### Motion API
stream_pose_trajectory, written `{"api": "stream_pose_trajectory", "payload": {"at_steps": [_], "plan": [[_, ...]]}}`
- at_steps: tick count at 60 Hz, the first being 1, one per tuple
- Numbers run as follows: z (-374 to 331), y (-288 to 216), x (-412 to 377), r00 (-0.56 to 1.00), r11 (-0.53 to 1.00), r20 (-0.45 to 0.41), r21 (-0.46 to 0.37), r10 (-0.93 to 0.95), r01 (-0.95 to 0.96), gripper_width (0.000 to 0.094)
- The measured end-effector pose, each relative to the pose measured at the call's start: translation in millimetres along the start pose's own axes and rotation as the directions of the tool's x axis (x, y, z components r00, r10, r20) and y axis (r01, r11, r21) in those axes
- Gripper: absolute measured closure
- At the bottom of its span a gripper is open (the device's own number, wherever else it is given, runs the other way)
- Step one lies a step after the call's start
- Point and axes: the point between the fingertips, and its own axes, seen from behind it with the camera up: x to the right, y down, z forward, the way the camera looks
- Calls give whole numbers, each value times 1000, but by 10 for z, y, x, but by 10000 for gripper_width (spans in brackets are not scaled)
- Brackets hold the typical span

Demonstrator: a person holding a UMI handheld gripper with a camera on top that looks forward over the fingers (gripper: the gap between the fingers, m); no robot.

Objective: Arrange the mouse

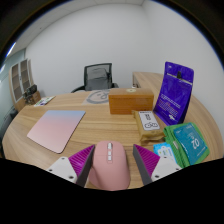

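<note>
Claw: magenta pads clamped on pink rounded plastic mouse, bottom centre | wooden box centre, contents unseen | pink flat mouse mat left, open | wooden bench edge curves lower left

Bare wooden tabletop lies open ahead, flanked by a pink mouse mat left and small cardboard boxes right.

The tool points forward, its two pink-padded fingers pressed against the left and right sides of a pink mouse.
</note>
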Motion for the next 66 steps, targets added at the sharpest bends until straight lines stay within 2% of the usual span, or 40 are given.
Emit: {"api": "stream_pose_trajectory", "payload": {"at_steps": [3, 5, 11, 19, 25, 37, 45, 53, 66], "plan": [[16, -9, 2, 1000, 1000, -4, 7, -3, 3, 253], [24, -12, 18, 1000, 1000, -13, 9, 0, 0, 383], [9, 3, 107, 997, 1000, -71, 9, 27, -26, 421], [6, 11, 153, 991, 1000, -132, 1, 21, -21, 529], [-30, -56, 14, 993, 998, -109, -21, 51, -53, 531], [-114, -1107, -830, 991, 990, -110, 132, 71, -56, 534], [196, -1467, -1741, 993, 986, -103, 159, 66, -49, 532], [654, -1375, -2396, 991, 993, -121, 113, 52, -39, 534], [1139, -722, -2562, 983, 998, -178, -55, -50, 41, 534]]}}
